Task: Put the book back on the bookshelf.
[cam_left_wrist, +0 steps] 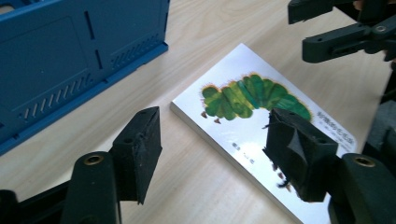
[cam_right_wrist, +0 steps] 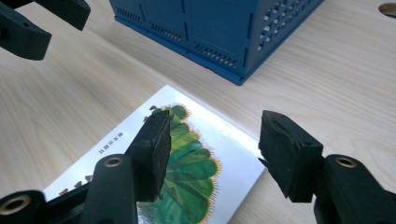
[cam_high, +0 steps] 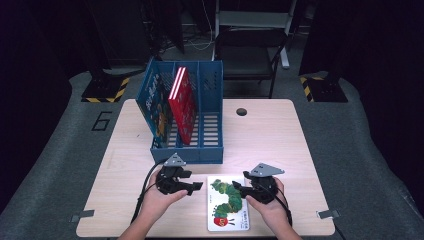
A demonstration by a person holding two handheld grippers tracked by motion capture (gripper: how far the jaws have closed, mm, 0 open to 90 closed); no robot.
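Picture book (cam_high: 228,204) lay flat on table (cam_high: 280,135) near front edge, long axis running front to back, directly between left gripper (cam_high: 192,186) and right gripper (cam_high: 239,190). Both about equally near, jaws apart on each, nothing held: left straddled left long edge, right straddled far right corner. Blue file rack (cam_high: 210,145) stood just behind, holding red book (cam_high: 182,107) and blue book (cam_high: 156,102) upright; right slot empty.

caterpillar book (cam_right_wrist: 196,154): lower part cut off | cover lettering: too small to read
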